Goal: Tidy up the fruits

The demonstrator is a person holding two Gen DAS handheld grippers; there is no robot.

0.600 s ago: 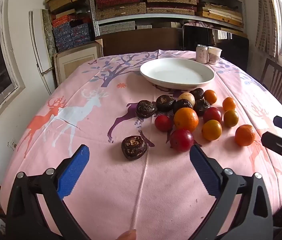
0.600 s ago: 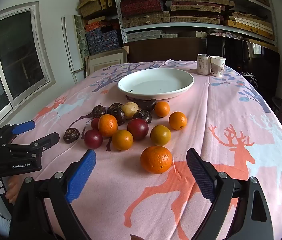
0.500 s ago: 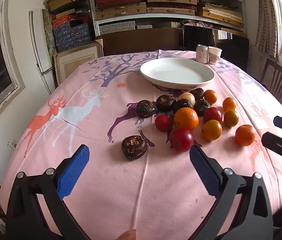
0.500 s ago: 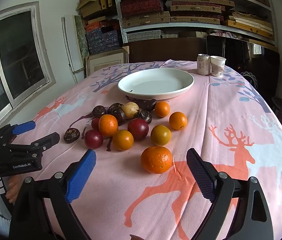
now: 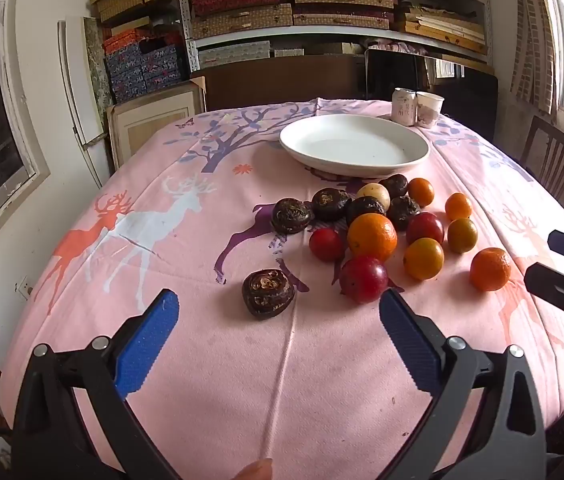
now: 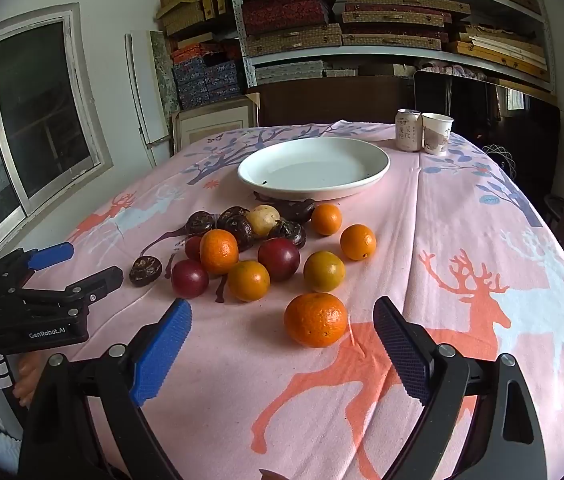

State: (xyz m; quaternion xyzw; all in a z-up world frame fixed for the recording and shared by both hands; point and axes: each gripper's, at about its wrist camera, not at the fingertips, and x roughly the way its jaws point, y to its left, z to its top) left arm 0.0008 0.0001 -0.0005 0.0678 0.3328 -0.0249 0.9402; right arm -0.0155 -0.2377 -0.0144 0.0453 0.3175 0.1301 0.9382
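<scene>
A white plate (image 5: 414, 160) (image 6: 378, 176) stands empty at the back of the pink table. In front of it lies a cluster of oranges, red plums and dark wrinkled fruits. One dark fruit (image 5: 267, 293) (image 6: 145, 271) lies apart, just ahead of my open, empty left gripper (image 5: 277, 336). A large orange (image 6: 316, 319) (image 5: 490, 269) lies apart too, just ahead of my open, empty right gripper (image 6: 282, 344). Each gripper also shows in the other's view: the right one (image 5: 562, 264) at the right edge, the left one (image 6: 77, 264) at the left edge.
A can (image 6: 408, 129) and a paper cup (image 6: 436, 133) stand behind the plate. A wooden chair (image 5: 558, 168) stands at the table's right side. Shelves of boxes fill the back wall. The table edge curves close below both grippers.
</scene>
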